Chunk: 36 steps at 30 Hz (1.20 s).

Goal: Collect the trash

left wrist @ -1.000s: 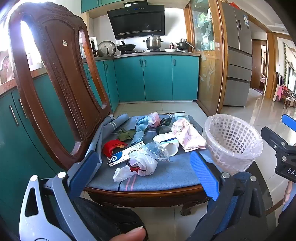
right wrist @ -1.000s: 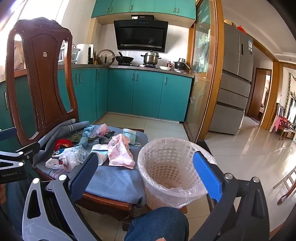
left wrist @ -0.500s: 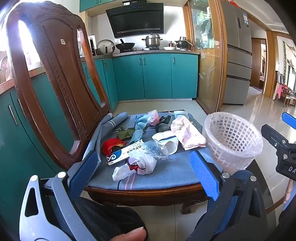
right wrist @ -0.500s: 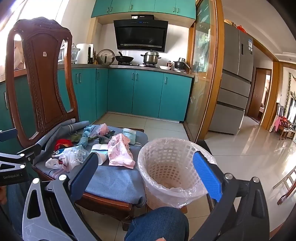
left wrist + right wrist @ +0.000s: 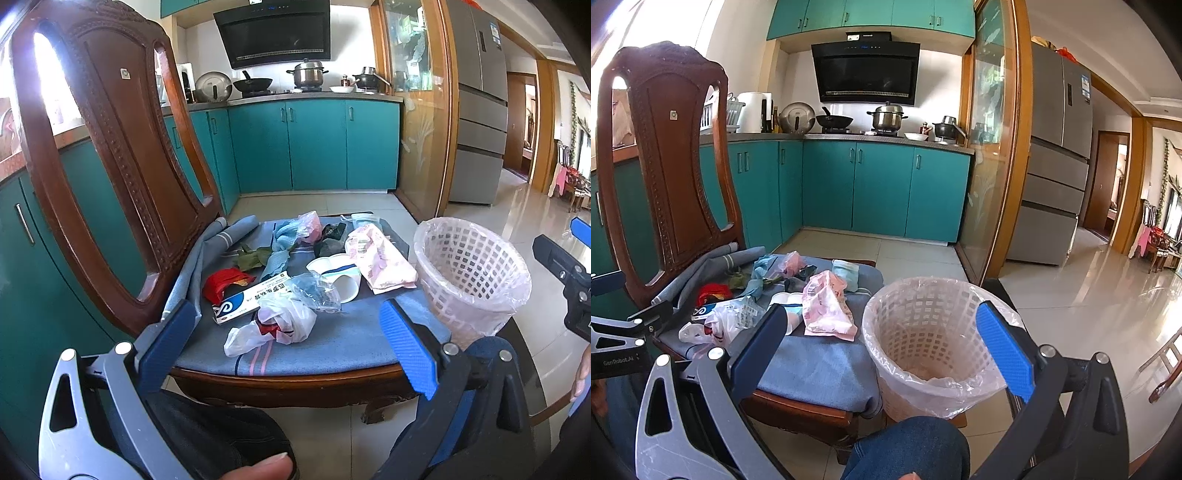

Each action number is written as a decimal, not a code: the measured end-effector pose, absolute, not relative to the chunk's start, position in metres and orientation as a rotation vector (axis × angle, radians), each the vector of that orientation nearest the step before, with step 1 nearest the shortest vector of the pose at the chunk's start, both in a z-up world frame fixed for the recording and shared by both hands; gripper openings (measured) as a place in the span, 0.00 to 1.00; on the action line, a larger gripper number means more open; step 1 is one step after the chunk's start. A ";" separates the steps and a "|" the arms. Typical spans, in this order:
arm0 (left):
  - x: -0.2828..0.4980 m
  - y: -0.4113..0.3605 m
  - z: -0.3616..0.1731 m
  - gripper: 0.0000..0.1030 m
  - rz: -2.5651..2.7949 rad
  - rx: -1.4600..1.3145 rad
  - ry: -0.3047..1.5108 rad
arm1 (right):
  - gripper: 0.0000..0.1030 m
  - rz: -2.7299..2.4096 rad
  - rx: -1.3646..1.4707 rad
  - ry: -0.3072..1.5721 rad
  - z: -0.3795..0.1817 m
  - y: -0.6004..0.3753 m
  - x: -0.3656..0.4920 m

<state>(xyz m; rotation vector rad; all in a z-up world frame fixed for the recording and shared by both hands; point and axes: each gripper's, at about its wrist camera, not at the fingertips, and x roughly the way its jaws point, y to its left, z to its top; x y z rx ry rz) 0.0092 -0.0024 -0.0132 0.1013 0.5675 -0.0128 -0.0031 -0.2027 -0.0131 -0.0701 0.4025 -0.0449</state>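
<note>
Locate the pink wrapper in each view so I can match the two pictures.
Left wrist: the pink wrapper lies right of centre on the chair cushion, just left of the basket.
Right wrist: the wrapper lies left of centre, again just left of the basket.
Shared landmark: the lined white basket beside the chair.

1. A chair (image 5: 122, 177) is set before the kitchen cabinets (image 5: 317, 144), its backrest at the left.
2. A cushion (image 5: 332, 343) is laid on the seat, and the trash is spread over it.
3. A crumpled plastic bag (image 5: 273, 325) is placed nearest the front edge, with a flat box (image 5: 251, 299) just behind it.
4. A paper cup (image 5: 340, 277) is found right of the box, and a soft packet (image 5: 384, 258) further right.
5. A lined basket (image 5: 469, 273) is stood just beside the seat's right edge.
6. A refrigerator (image 5: 480, 110) is seen behind the basket, well apart.
</note>
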 end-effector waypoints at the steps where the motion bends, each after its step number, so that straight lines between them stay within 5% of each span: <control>1: 0.009 -0.003 -0.013 0.97 -0.014 0.102 0.567 | 0.97 -0.043 -0.070 0.404 -0.014 -0.202 -0.003; 36: 0.011 -0.006 -0.018 0.97 -0.022 0.095 0.585 | 0.97 -0.028 -0.092 0.414 -0.016 -0.195 -0.007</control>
